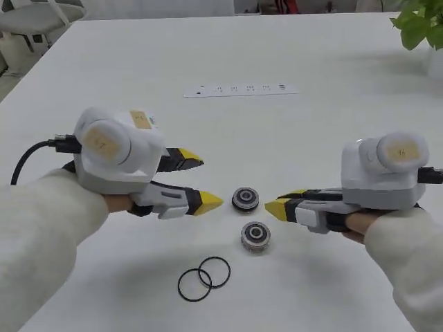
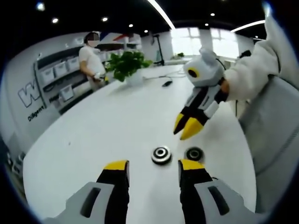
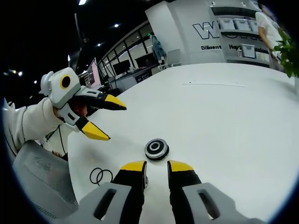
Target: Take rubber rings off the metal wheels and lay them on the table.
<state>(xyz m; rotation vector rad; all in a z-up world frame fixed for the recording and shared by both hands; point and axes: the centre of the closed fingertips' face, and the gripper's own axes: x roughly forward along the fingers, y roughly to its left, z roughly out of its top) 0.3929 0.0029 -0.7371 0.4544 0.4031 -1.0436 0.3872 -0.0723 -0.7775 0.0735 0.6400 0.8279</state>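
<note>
— Where are we in the job?

— Partway, we think. Two rings [image 1: 203, 278] lie overlapping by the near edge of the worktop [image 1: 311, 138]. Just beyond them sit the near wheel [image 1: 255, 236] and the far wheel [image 1: 245, 199]. Both look dark at the rim, so we judge there's rubber left on them, though we can't be sure.

— And our grippers?

— Both are empty. The left gripper [image 1: 201, 180] is spread wide, left of the wheels. The right gripper [image 1: 280, 204] is narrow, aimed at the far wheel and not touching it.

— Next?

— We'd pin one wheel with one gripper, catch the band's edge with the other, then peel it off and lay it by the rings.
</note>
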